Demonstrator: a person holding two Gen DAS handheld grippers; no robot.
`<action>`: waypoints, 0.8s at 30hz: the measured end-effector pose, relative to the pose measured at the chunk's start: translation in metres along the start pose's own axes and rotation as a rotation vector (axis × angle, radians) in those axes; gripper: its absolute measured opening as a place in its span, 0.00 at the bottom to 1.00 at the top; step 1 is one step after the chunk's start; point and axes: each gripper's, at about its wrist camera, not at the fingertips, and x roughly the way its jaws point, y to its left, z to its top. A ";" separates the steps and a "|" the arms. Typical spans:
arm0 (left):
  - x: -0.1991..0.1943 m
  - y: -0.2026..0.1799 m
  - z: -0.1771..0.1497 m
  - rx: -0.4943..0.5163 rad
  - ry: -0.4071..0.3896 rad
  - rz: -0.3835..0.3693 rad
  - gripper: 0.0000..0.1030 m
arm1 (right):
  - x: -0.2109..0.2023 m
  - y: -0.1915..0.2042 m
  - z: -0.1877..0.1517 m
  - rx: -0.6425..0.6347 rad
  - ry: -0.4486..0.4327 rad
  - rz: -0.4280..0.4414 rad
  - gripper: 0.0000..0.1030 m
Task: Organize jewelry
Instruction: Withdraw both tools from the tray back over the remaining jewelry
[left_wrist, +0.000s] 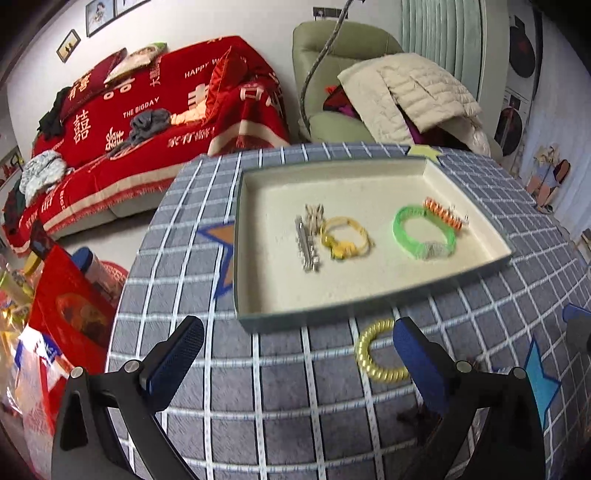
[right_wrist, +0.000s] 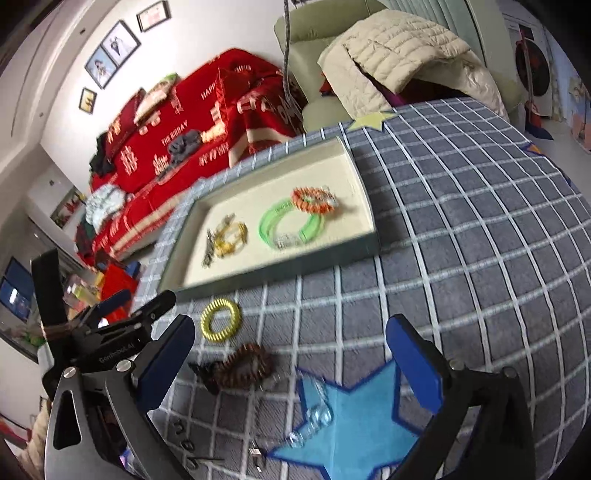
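Left wrist view: left gripper (left_wrist: 295, 354) is seen spread wide above the checked tablecloth (left_wrist: 258, 406), nothing between its blue pads.
Coil ring: yellow spiral ring (left_wrist: 376, 350) lies on the cloth just before the tray, its right side hidden behind the right finger.
Tray: shallow cream-lined tray (left_wrist: 258, 295) with grey-green walls holds a silver bar piece (left_wrist: 306, 243), yellow bracelet (left_wrist: 345, 238), translucent green bangle (left_wrist: 424, 232) and orange beaded strand (left_wrist: 443, 216).
Blur: fine detail of the silver piece cannot be made out.
Right wrist view: right gripper (right_wrist: 291, 350) is spread wide, empty, over a blue star patch (right_wrist: 354, 435).
Near items: brown beaded bracelet (right_wrist: 243, 365), smeared by motion, and a clear linked bracelet (right_wrist: 314, 417) lie on the cloth between the fingers.
Cut off: small dark items at the lower edge cannot be identified.
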 end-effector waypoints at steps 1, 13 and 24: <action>0.000 0.000 -0.004 -0.001 0.006 0.003 1.00 | 0.000 0.000 -0.005 -0.010 0.012 -0.012 1.00; 0.016 0.000 -0.021 -0.070 0.101 -0.017 1.00 | 0.005 0.014 -0.056 -0.107 0.110 -0.101 1.00; 0.027 -0.012 -0.017 -0.065 0.127 -0.015 1.00 | 0.007 0.037 -0.073 -0.209 0.121 -0.147 1.00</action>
